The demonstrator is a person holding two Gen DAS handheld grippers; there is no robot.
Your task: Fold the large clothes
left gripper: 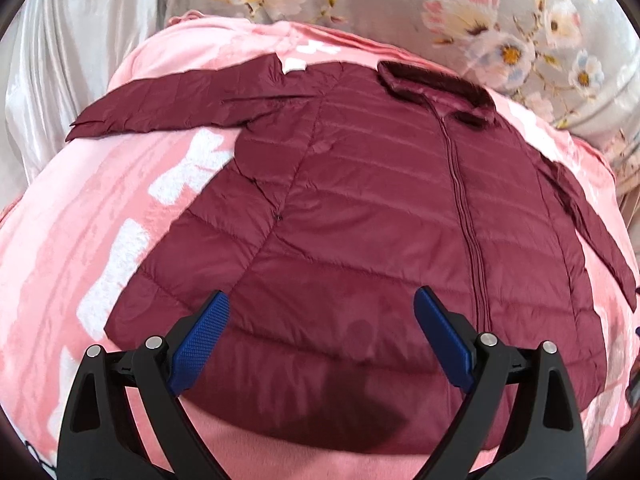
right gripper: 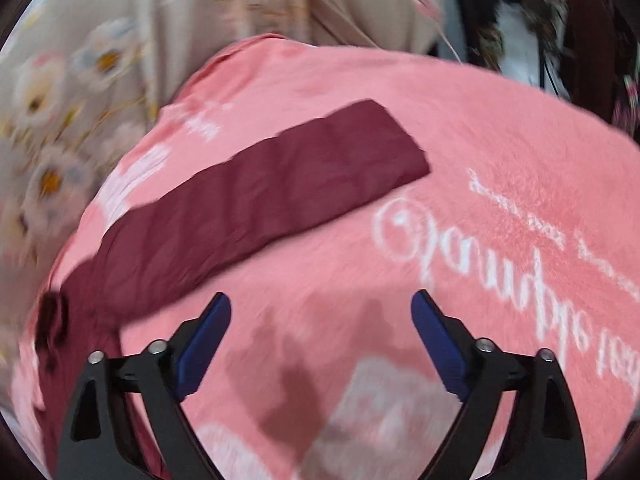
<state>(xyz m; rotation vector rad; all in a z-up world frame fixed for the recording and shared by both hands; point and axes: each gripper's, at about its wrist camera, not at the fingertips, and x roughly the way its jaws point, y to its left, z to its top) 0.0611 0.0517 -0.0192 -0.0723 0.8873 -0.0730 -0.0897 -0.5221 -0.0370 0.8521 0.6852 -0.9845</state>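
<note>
Below, a pink blanket (left gripper: 100, 216) carries the maroon jacket (left gripper: 360, 208) at frame centre; floral bedding (left gripper: 500, 28) lies upper right. Left claw (left gripper: 322, 314) and right claw (right gripper: 321, 314) gape apart, empty.

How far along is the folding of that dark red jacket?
Done: the jacket lies spread flat, zipped, on the pink blanket. In hand: nothing; the left gripper and right gripper hover open. Left: every fold; both sleeves, like this sleeve, lie stretched out.

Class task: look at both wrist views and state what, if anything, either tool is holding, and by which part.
Nothing is held. The left tool hangs open above the maroon quilted jacket; the right tool hangs open above the pink fleece blanket.
</note>
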